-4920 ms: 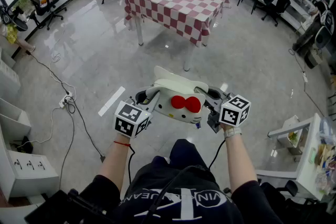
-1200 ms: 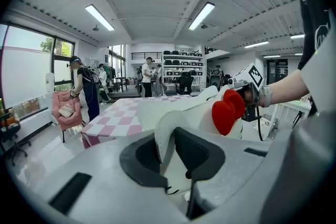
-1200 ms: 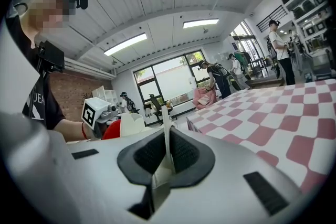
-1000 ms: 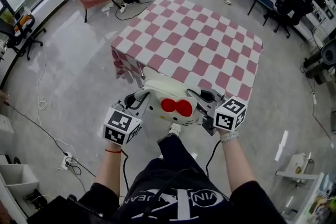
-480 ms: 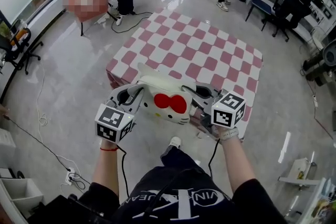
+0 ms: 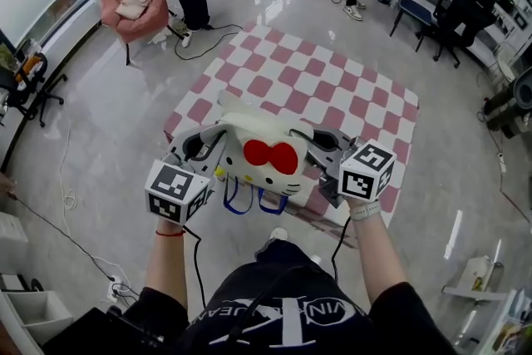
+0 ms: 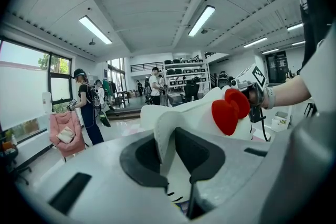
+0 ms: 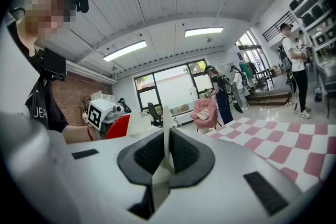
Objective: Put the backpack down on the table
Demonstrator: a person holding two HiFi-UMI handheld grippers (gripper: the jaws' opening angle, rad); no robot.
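Backpack [image 6: 266, 152], white with a red bow, hangs over the checked worktop's [image 6: 332, 87] near edge, the left gripper [image 6: 202, 147] and right gripper [image 6: 322, 147] each pinching a side flap, probably so it can be lowered level.

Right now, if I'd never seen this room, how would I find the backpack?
Find the pink-and-white checked table on the shiny floor. At its near edge in the head view, the left gripper and right gripper each pinch a side of the backpack. It alone is white and cat-faced, with a big red bow and blue straps dangling below.
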